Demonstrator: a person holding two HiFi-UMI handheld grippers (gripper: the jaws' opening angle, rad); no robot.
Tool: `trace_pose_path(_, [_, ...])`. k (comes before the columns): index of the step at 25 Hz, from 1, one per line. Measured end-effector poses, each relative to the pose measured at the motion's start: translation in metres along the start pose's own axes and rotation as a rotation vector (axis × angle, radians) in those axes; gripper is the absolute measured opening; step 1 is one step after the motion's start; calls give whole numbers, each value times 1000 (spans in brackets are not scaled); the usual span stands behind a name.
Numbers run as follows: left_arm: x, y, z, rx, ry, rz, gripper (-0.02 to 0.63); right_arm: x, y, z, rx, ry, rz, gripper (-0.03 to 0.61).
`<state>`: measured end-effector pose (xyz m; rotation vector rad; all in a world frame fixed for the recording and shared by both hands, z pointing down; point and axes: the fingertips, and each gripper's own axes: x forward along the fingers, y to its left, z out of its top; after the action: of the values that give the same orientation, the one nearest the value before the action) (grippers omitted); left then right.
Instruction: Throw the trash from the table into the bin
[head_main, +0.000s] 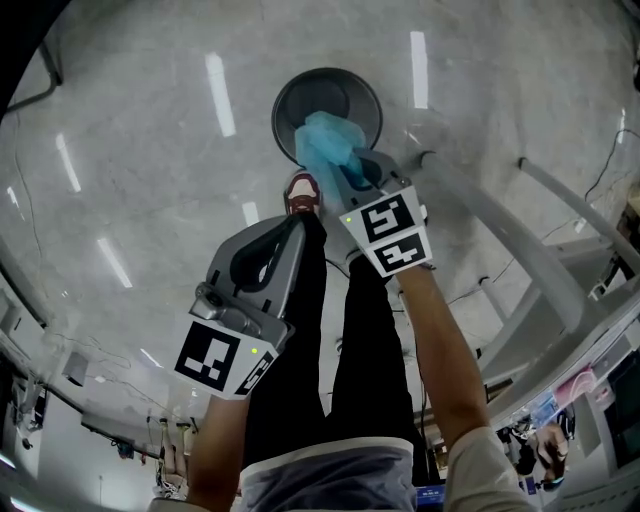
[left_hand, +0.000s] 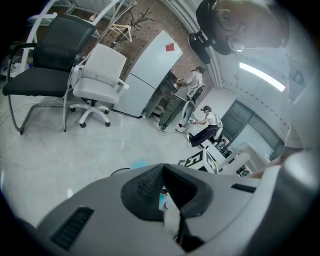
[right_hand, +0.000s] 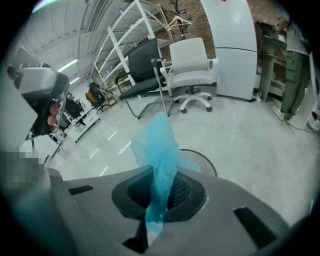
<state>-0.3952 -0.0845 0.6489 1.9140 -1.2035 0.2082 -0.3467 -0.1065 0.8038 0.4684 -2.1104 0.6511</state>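
1. R gripper (head_main: 352, 178): jaws closed tight on the blue trash (head_main: 325, 145), a thin crumpled piece. It is pinched between the pads, and most of it fans out past the tips.
2. Bin (head_main: 345, 72): round, dark, on the floor, just beyond the R jaw tips. From overhead the trash hangs over its opening. The gripper's own view shows the rim (right_hand: 207, 160) right behind the trash (right_hand: 157, 150).
3. L gripper (head_main: 295, 225): jaws closed, pads together, nothing held. It is beside the R one, further back from the bin.
4. Shoe (head_main: 303, 192): just ahead of the L jaw tips, near the bin edge.
5. Background beyond the R jaws: white chair (right_hand: 192, 65), black chair (right_hand: 145, 70).
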Motion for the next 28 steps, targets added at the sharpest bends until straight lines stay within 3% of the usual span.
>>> trace_pose_path(12, [2, 5, -15, -23, 40, -15, 8, 54, -19, -44, 2, 127, -9, 29])
trace_pose_path(28, [0, 14, -35, -43, 79, -9, 8, 112, -39, -59, -26, 226, -35, 31])
